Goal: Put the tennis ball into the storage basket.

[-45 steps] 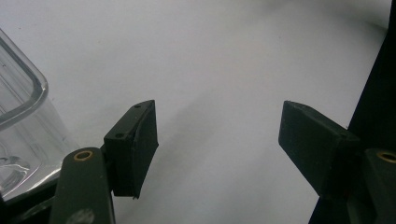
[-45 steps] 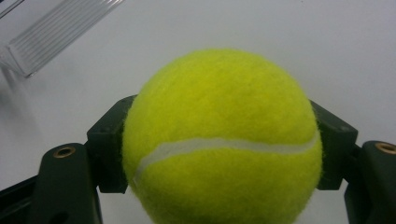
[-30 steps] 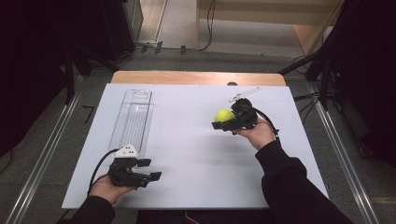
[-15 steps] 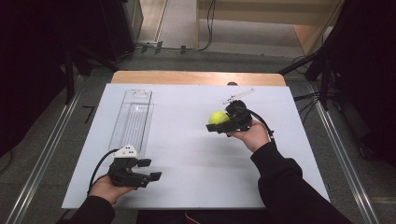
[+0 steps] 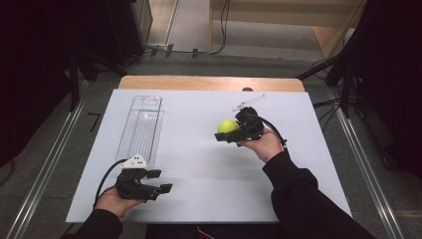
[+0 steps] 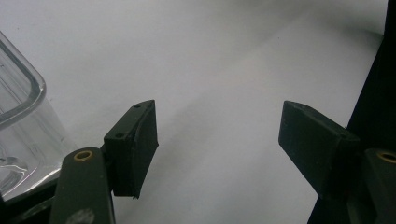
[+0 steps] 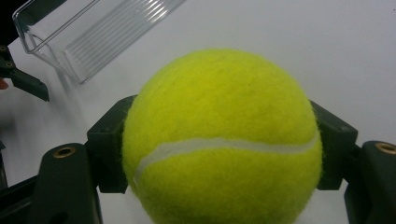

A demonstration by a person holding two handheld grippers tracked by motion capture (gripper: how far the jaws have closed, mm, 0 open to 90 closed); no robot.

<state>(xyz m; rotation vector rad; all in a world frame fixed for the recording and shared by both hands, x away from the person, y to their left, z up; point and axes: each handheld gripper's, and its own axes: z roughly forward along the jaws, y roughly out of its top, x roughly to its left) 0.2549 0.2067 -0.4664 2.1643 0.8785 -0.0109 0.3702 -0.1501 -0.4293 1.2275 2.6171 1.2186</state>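
Note:
A yellow-green tennis ball point(image 5: 228, 125) point(image 7: 222, 140) is held above the white table, right of centre, and my right gripper point(image 5: 225, 135) is shut on it with a jaw on each side. A long clear plastic tray point(image 5: 142, 127) point(image 7: 88, 35) lies lengthwise at the left of the table; I see nothing in it. My left gripper point(image 5: 163, 181) point(image 6: 217, 149) rests near the front left edge, just in front of the tray's near end, open with nothing between its jaws. The tray's corner point(image 6: 18, 121) shows at the left of the left gripper view.
A white sheet point(image 5: 199, 164) covers the table, with a wooden strip point(image 5: 209, 82) at its far edge. A small white strip point(image 5: 248, 102) lies beyond the right gripper. Dark stands and cables crowd the floor at both sides.
My right gripper has carried the ball leftwards, towards the table's middle, across the three frames. The left gripper has stayed where it was.

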